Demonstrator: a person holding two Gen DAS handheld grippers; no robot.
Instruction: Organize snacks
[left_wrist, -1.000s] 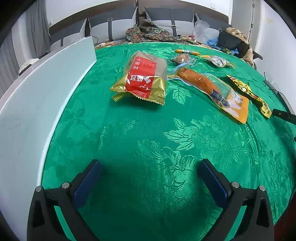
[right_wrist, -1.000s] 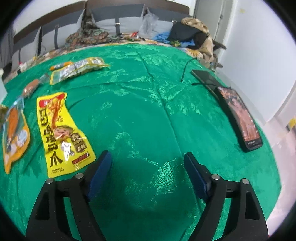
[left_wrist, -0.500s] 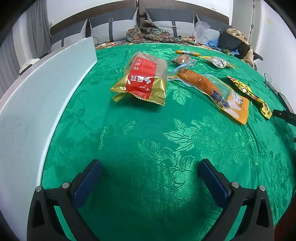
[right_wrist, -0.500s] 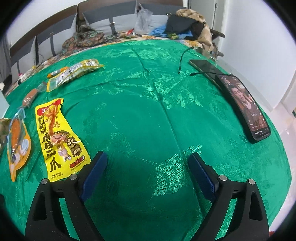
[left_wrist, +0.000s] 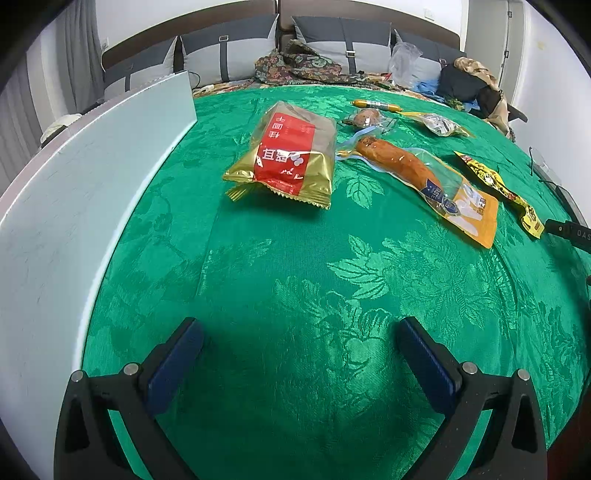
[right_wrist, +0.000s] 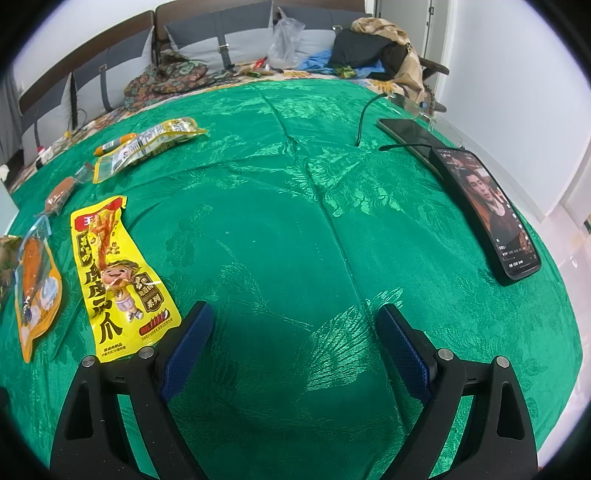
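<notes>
Yellow snack packet (right_wrist: 118, 277) with red lettering lies flat on green cloth (right_wrist: 295, 221).

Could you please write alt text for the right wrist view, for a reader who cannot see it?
The open, empty right tongs hang over a green tablecloth. A yellow snack packet lies just left of them, with an orange sausage pack beyond it. A lit phone lies at the right.
</notes>
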